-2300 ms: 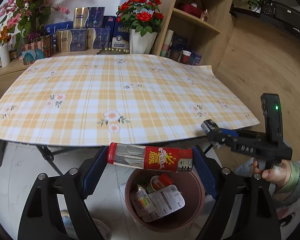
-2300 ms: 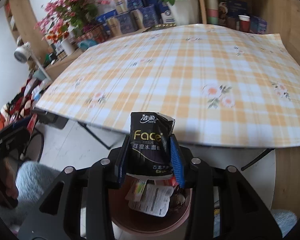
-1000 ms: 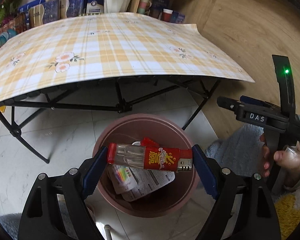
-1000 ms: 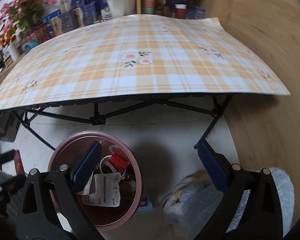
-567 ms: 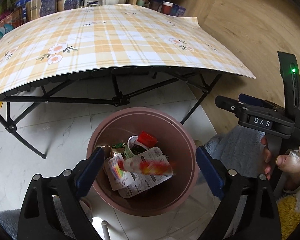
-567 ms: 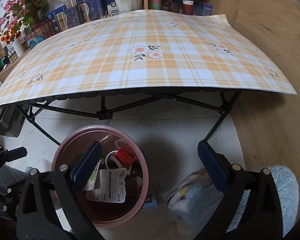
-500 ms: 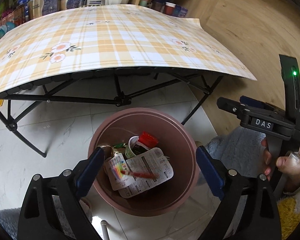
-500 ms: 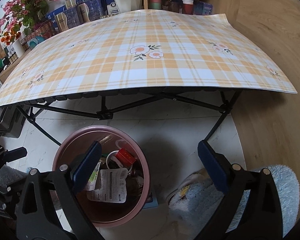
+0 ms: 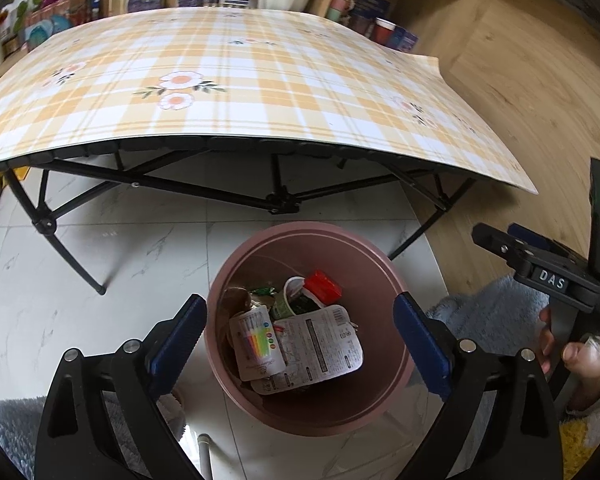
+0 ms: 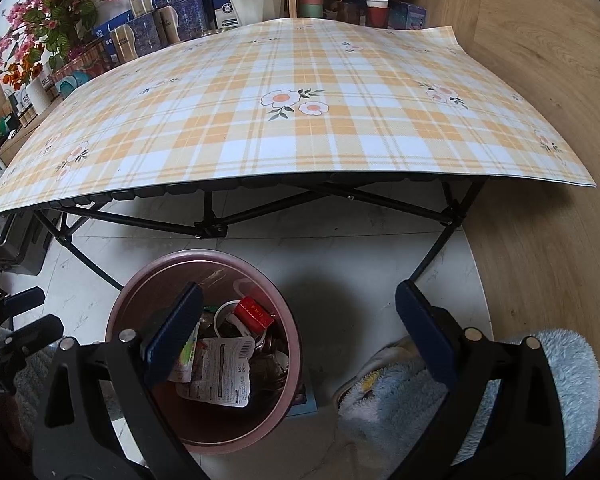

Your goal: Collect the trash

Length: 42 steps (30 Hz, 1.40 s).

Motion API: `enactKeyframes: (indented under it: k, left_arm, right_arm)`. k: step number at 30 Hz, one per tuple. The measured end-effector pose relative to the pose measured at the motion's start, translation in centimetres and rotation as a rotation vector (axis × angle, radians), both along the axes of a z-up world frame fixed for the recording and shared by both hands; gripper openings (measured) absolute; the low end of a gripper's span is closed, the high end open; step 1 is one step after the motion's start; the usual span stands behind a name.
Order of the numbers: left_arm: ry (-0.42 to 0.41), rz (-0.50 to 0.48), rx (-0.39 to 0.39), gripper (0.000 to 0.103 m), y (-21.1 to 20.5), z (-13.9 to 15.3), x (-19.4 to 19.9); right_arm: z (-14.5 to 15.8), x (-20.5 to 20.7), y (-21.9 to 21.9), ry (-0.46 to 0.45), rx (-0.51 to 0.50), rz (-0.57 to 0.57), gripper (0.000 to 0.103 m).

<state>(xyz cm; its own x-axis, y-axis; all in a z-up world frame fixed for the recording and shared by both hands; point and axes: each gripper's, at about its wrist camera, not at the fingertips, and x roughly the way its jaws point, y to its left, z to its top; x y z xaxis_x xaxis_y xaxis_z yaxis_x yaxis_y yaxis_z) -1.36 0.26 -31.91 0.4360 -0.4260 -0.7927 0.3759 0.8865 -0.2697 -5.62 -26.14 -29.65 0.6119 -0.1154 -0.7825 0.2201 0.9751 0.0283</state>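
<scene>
Left tool [image 9: 300, 328] spread wide, holding nothing, above pink trash bin [image 9: 384, 264] on the floor. Right tool [image 10: 298, 326] equally wide, empty, beside bin. Wrappers [image 9: 312, 348] inside bin, below plaid tabletop [image 9: 236, 80].

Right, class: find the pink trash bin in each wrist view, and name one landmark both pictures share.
Left wrist view: the pink trash bin sits bottom centre, framed between the open blue pads.
Right wrist view: the bin sits lower left, partly behind the left pad.
Shared landmark: the red packet among the trash inside.
</scene>
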Motion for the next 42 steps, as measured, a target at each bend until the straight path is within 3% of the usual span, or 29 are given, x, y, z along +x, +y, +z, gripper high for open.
enactKeyframes:
  k: [5, 10, 16, 18, 22, 26, 28, 33, 42]
  left_arm:
    - [-0.077, 0.094, 0.043, 0.094, 0.9, 1.6, -0.4]
    - [-0.22, 0.202, 0.059, 0.097, 2.6, 5.7, -1.1]
    - [-0.366, 0.306, 0.067, 0.097, 4.1, 13.7, -1.1]
    - [-0.462, 0.311, 0.092, 0.097, 3.7, 17.4, -1.5]
    - [-0.594, 0.293, 0.07, 0.097, 3.4, 23.0, -2.9]
    - [-0.695, 0.308, 0.151, 0.097, 2.3, 26.3, -4.4]
    - [-0.722, 0.339, 0.202, 0.097, 1.8, 27.4, -4.8]
    - [-0.689, 0.304, 0.139, 0.097, 1.9, 28.6, -5.0]
    - [-0.715, 0.284, 0.148, 0.097, 1.6, 29.1, -6.1]
  right_arm:
    - [1.0, 0.0, 0.4, -0.021, 0.0, 0.03, 0.095]
    - [5.8, -0.4, 1.3, -0.135, -0.045, 0.085, 0.097]
    - [13.5, -0.6, 2.1, -0.26, -0.103, 0.134, 0.097]
    - [16.3, -0.8, 2.3, -0.295, -0.117, 0.134, 0.097]
    - [21.2, -1.3, 2.1, -0.348, -0.115, 0.103, 0.097]
    - [23.9, -2.1, 1.9, -0.385, -0.108, 0.094, 0.097]
    - [25.1, -2.7, 2.0, -0.407, -0.122, 0.1, 0.097]
    - [26.5, -3.9, 2.1, -0.441, -0.112, 0.116, 0.097]
    - [27.4, -4.8, 2.4, -0.462, -0.098, 0.122, 0.097]
